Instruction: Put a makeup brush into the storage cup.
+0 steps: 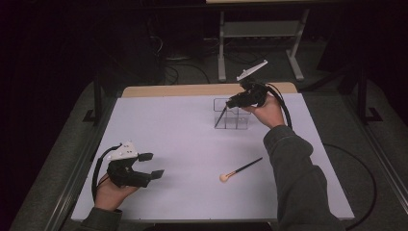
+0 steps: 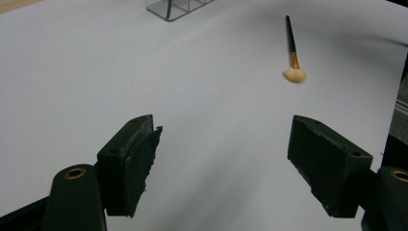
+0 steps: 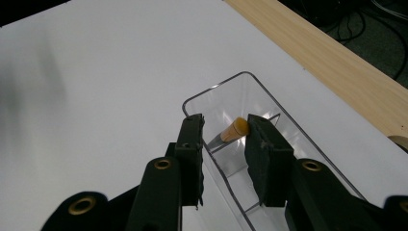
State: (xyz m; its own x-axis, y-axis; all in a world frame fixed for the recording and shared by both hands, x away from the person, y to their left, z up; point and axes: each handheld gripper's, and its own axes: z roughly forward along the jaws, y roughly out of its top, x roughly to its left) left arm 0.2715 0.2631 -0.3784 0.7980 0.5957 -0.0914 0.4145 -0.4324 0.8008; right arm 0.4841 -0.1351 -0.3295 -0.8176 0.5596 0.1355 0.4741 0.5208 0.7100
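A clear plastic organizer point(image 1: 239, 124) with several compartments stands at the far middle of the white table; its rim point(image 3: 269, 91) lies right under my right gripper. A thin dark stick with an orange end point(image 3: 234, 129) leans tilted in one compartment and appears as a dark line point(image 1: 221, 117) in the high view. My right gripper point(image 1: 230, 102) hovers over it, jaws a little apart point(image 3: 226, 121); the orange end sits between them beside the right pad, and the left pad is off it. A makeup brush point(image 1: 240, 169) point(image 2: 292, 53) lies flat on the table. My left gripper point(image 1: 153, 165) point(image 2: 223, 159) is open and empty at the near left.
The white table sheet point(image 1: 183, 139) ends in a wooden strip point(image 1: 192, 90) at the far edge, seen also in the right gripper view as a strip point(image 3: 327, 62). A metal frame point(image 1: 260, 33) and cables lie on the dark floor beyond.
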